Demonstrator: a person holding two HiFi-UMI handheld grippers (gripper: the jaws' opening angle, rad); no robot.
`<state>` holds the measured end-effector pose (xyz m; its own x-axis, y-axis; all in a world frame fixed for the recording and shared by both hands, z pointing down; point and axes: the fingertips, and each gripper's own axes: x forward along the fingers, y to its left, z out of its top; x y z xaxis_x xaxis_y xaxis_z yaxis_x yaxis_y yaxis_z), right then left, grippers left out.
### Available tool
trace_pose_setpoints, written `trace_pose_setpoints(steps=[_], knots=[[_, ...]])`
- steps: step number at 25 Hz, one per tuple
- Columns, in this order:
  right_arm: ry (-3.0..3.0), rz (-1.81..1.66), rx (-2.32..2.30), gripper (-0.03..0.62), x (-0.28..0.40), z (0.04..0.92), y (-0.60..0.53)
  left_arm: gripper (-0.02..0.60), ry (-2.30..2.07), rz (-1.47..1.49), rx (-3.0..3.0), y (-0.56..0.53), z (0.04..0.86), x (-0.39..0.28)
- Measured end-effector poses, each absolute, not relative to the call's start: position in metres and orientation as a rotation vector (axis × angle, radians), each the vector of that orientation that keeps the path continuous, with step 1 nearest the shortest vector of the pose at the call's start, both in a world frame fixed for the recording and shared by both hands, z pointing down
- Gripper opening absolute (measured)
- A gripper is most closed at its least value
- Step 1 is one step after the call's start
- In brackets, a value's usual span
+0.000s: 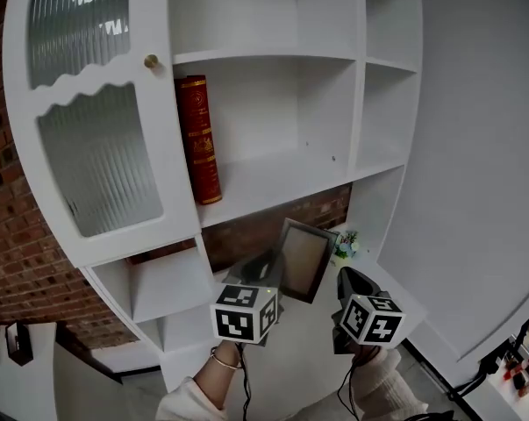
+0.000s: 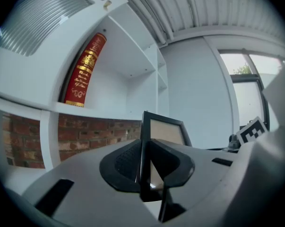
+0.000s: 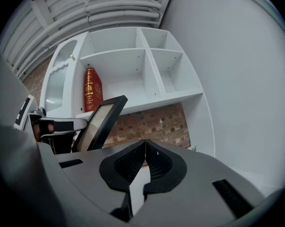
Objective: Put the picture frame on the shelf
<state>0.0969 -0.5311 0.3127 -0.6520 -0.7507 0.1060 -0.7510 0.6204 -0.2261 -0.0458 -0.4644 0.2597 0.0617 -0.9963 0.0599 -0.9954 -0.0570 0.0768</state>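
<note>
Slippage threatens: left tongs (image 2: 143, 148) pinch only one thin edge of the picture frame (image 2: 167, 131), right tongs (image 3: 144, 150) closed empty, so bumping the shelf (image 1: 273, 181) lip could twist it free.

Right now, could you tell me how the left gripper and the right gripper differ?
The left gripper has its jaws clamped on the picture frame; the right gripper has its jaws together on nothing. The left gripper touches the frame; the right gripper stands apart, to its right. Both point toward the white shelf unit and carry a marker cube.
</note>
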Motion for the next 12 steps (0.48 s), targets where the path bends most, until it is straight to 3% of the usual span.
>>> trace_pose_setpoints(steps=[12], knots=[[-2.916, 0.372, 1.161, 0.025, 0.058, 0.258, -0.578, 0.064, -2.295, -0.023, 2.096, -0.517, 0.172, -0.084]])
